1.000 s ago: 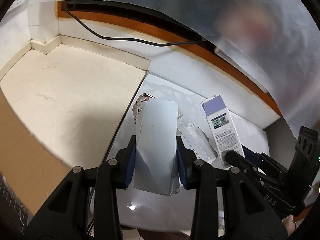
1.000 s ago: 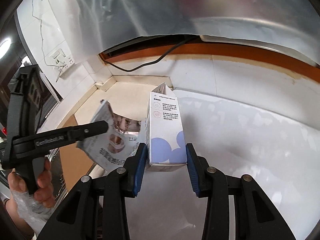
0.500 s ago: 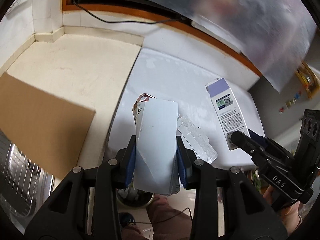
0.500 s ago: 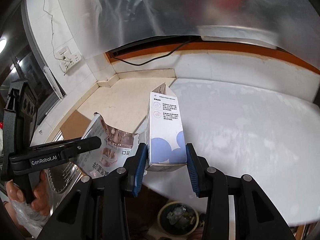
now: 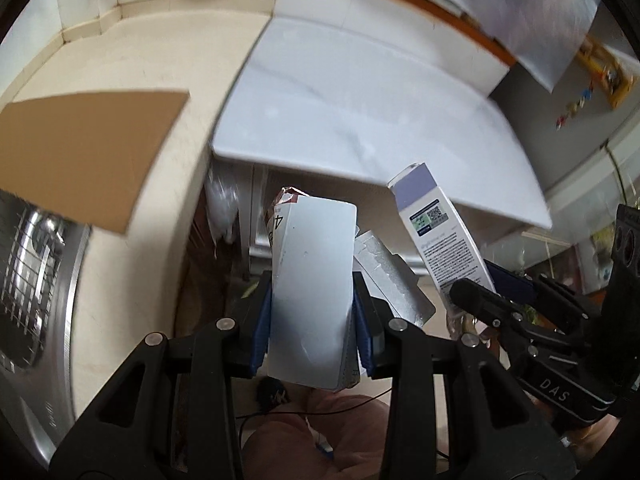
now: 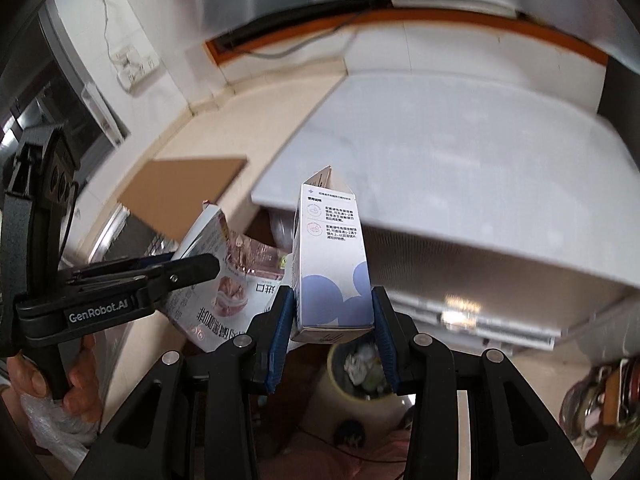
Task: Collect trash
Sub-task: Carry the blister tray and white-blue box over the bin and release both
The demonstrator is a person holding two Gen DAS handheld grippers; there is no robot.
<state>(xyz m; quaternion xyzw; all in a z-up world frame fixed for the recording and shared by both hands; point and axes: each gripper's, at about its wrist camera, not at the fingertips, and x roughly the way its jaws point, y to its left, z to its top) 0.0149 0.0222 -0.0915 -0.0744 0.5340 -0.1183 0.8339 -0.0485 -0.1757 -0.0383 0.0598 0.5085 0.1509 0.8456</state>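
So, left gripper (image 5: 312, 316) clamped on a flat packet (image 5: 310, 292), foil strip (image 5: 390, 284) tucked behind | right gripper (image 6: 330, 328) pinching the box (image 6: 330, 268) at its base | both feel light, crushable, slick-ish, so I grip low and flat | bin (image 6: 366, 372) sits just below the box.

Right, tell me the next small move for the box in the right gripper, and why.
Probably carry the purple-and-white box a little further, over the trash bin, then release. The right gripper is shut on it, and the bin sits on the floor just beyond the fingers.
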